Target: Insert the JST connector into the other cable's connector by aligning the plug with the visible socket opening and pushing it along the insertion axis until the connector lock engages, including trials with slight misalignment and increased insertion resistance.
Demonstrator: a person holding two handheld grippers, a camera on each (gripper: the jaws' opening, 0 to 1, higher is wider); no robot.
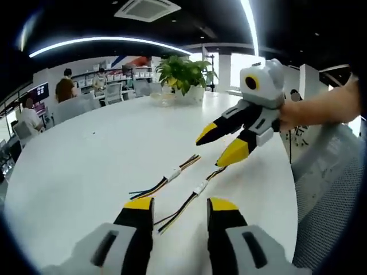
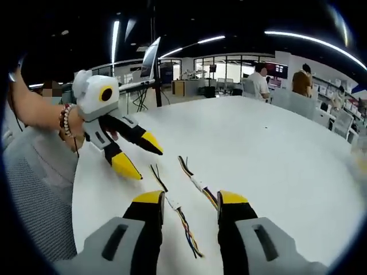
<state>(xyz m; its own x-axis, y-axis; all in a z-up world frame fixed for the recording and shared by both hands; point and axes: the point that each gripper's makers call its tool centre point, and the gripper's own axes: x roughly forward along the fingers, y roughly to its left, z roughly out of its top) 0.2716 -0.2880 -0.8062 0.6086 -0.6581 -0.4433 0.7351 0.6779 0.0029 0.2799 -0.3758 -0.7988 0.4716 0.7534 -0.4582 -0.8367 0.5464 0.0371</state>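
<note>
We see the left tool (image 1: 181, 207) released, jaws apart, above the white desk (image 1: 86, 166). The right tool (image 2: 191, 199) is likewise released and grasps nothing. Two cables lie side by side on the desk, apart and unmated: the first cable (image 1: 172, 175), and the second cable (image 1: 199, 187) just beside it. A plant (image 1: 182, 73) stands at the desk's far edge.

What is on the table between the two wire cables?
Nothing: the left gripper view shows only bare white table between the left cable and the right cable, which lie side by side, apart.
</note>
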